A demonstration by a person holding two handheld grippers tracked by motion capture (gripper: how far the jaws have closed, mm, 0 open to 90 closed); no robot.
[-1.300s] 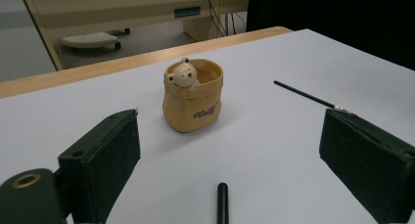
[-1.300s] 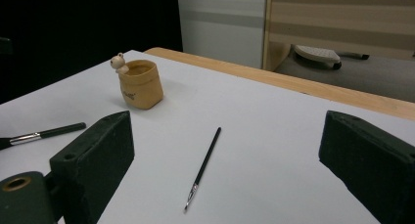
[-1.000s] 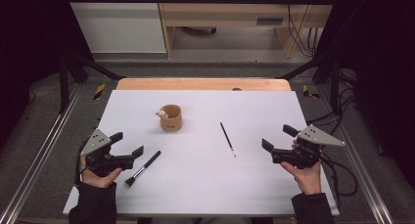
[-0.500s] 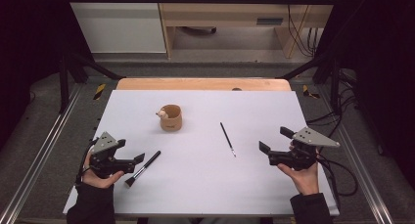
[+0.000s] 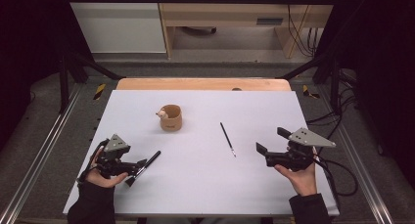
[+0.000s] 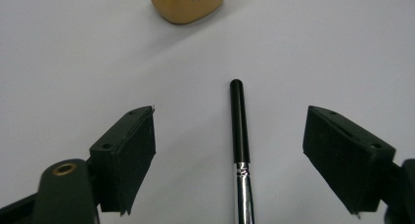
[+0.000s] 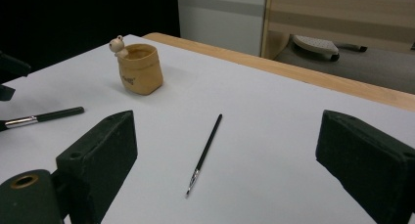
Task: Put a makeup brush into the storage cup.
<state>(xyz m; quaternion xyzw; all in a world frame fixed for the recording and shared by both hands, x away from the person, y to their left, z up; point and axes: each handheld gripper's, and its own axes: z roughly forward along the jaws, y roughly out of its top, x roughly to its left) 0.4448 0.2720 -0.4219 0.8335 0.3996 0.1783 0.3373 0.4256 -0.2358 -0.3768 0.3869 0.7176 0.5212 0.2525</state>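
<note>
A thick black brush (image 5: 149,160) with a silver ferrule lies on the white table sheet (image 5: 205,185) at the front left. My left gripper (image 5: 136,169) is low over it, and its jaws have just been closing. In the left gripper view the brush handle (image 6: 239,126) lies between the two pads (image 6: 129,153) with a gap on each side. A thin black brush (image 5: 227,139) lies right of centre. My right gripper (image 5: 272,142) hovers open beside it, with nothing between its jaws. A tan pot (image 5: 171,118) with a small figure on its rim stands upright behind both brushes.
A wooden strip (image 5: 203,83) runs along the far edge of the sheet. Metal rails flank the table on both sides. Cables trail from the right gripper off the right edge. The right gripper view shows the pot (image 7: 139,67) and the thin brush (image 7: 205,150) ahead.
The left gripper has sunk and shifted toward the thick brush, and now straddles its handle with narrower jaws. The right gripper has stayed put.
</note>
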